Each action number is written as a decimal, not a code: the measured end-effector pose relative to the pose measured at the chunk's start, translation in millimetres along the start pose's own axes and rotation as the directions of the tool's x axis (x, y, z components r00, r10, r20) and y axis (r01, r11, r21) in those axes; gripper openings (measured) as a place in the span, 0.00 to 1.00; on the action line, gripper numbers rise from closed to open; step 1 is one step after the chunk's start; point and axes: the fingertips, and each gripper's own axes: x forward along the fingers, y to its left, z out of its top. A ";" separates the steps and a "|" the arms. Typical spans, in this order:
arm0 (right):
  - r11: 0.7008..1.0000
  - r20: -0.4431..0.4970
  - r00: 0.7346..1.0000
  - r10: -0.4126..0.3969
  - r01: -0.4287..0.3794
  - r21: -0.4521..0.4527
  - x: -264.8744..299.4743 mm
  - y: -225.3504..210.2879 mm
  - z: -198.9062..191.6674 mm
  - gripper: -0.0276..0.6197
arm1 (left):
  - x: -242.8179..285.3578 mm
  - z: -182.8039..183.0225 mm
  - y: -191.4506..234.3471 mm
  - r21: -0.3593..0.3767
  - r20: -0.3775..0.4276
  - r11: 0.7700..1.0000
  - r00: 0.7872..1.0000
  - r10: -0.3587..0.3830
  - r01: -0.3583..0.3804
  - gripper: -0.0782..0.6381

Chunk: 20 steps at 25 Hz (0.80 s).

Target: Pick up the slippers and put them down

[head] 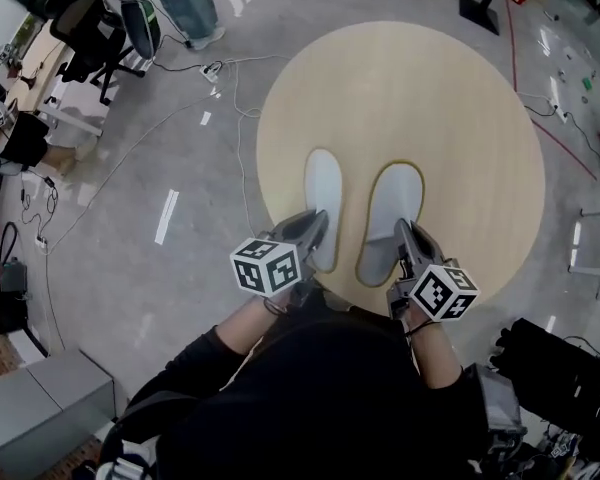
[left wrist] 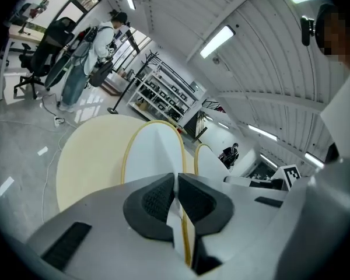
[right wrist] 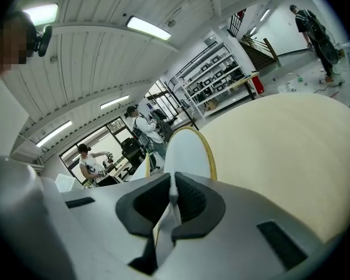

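Note:
Two flat white slippers with yellow-edged soles are held side by side over the round tan table. My left gripper is shut on the heel end of the left slipper; in the left gripper view its pads pinch the thin sole of that left slipper. My right gripper is shut on the heel end of the right slipper, and the right gripper view shows the right slipper clamped between the black pads. Both slippers point away from me.
Grey floor surrounds the table, with cables trailing left. Office chairs and a desk stand at the upper left. A person stands beyond the table, shelving behind. Black gear lies at the lower right.

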 end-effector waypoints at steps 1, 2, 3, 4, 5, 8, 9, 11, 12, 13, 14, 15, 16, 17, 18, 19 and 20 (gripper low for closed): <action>1.000 -0.002 1.000 -0.005 0.005 0.005 2.2 -1.2 -0.8 0.08 | 3.3 1.9 3.5 0.000 -0.006 1.000 1.000 0.000 0.000 0.15; 1.000 -0.006 1.000 -0.007 0.008 0.011 3.9 -3.0 -2.1 0.08 | 6.4 2.9 6.1 -0.001 -0.008 1.000 1.000 0.002 -0.002 0.15; 1.000 -0.011 1.000 -0.006 0.006 0.017 5.0 -4.9 -3.8 0.08 | 9.0 3.2 7.9 -0.003 -0.009 1.000 1.000 0.005 -0.005 0.15; 1.000 -0.015 1.000 -0.001 0.001 0.023 6.0 -6.7 -5.2 0.08 | 11.0 3.0 9.2 -0.004 -0.009 1.000 1.000 0.010 -0.010 0.15; 1.000 -0.019 1.000 0.007 -0.007 0.027 7.2 -8.3 -5.9 0.08 | 12.7 2.8 10.3 -0.001 -0.010 1.000 1.000 0.018 -0.018 0.15; 0.998 -0.025 0.999 0.038 -0.037 0.046 10.7 -13.5 -5.0 0.08 | 15.1 2.3 11.8 0.014 -0.015 0.998 0.998 0.060 -0.060 0.15; 0.997 -0.026 0.998 0.049 -0.047 0.056 11.2 -14.6 -4.1 0.08 | 13.5 2.4 11.2 0.014 -0.012 0.997 0.997 0.077 -0.076 0.15; 0.995 -0.025 0.997 0.074 -0.072 0.070 13.3 -14.1 -0.1 0.08 | 8.5 5.4 9.2 0.009 0.004 0.994 0.995 0.105 -0.105 0.15; 0.994 -0.025 0.996 0.085 -0.083 0.073 14.9 -13.5 2.0 0.08 | 6.4 7.5 8.3 0.006 0.014 0.993 0.993 0.116 -0.116 0.15; 0.993 -0.027 0.995 0.093 -0.091 0.075 16.5 -12.7 2.3 0.08 | 4.1 8.9 8.0 0.004 0.023 0.992 0.992 0.124 -0.124 0.15; 0.992 -0.030 0.995 0.097 -0.094 0.079 18.1 -11.1 0.0 0.08 | 0.7 9.2 9.6 0.002 0.027 0.992 0.991 0.129 -0.129 0.15; 0.992 -0.035 0.995 0.097 -0.094 0.084 20.8 -8.3 -4.5 0.08 | -3.5 8.8 14.0 -0.001 0.028 0.991 0.991 0.131 -0.131 0.15; 0.992 -0.039 0.995 0.095 -0.091 0.086 24.9 -4.3 -9.3 0.08 | -7.6 8.6 21.0 -0.007 0.025 0.992 0.991 0.130 -0.130 0.15; 0.993 -0.042 0.995 0.091 -0.087 0.085 30.2 -0.2 -13.0 0.08 | -10.5 9.3 29.2 -0.016 0.020 0.992 0.992 0.125 -0.125 0.15; 0.994 -0.043 0.996 0.084 -0.081 0.079 36.1 3.0 -14.9 0.08 | -11.5 10.7 36.7 -0.023 0.016 0.993 0.993 0.117 -0.116 0.15; 0.995 -0.043 0.996 0.075 -0.072 0.071 42.0 4.8 -15.2 0.08 | -10.5 12.5 42.3 -0.027 0.010 0.994 0.994 0.105 -0.105 0.15; 0.996 -0.041 0.997 0.062 -0.059 0.067 47.0 5.2 -15.0 0.08 | -8.1 13.9 45.8 -0.027 0.000 0.996 0.996 0.090 -0.090 0.15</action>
